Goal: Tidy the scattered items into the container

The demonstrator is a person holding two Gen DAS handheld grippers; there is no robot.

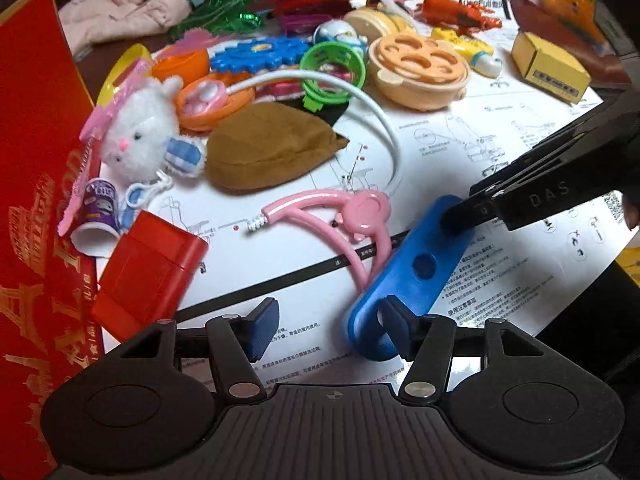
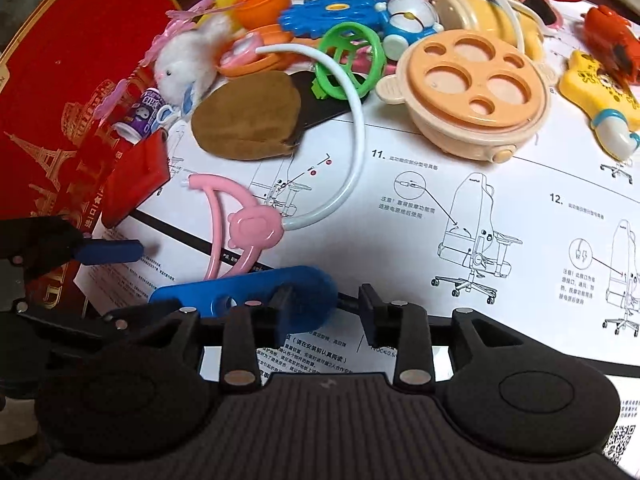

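Printed instruction sheets covered the table under many toys, and both the left gripper and the right gripper, fingers spread, met at the blue flat piece, which next needed a firm pinch and carrying leftward to the red box.

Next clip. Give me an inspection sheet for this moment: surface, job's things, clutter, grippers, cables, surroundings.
Surface: printed chair-assembly sheet covering the table.
Job's things: blue flat piece lying on the sheet; red box at the left edge.
Clutter: plush bunny, brown pouch, peach lid, green ring.
Grippers: left gripper open, one pad at the piece's end; right gripper open over its other end.
Cables: white tube joined to pink clip.
Surroundings: nothing seen.
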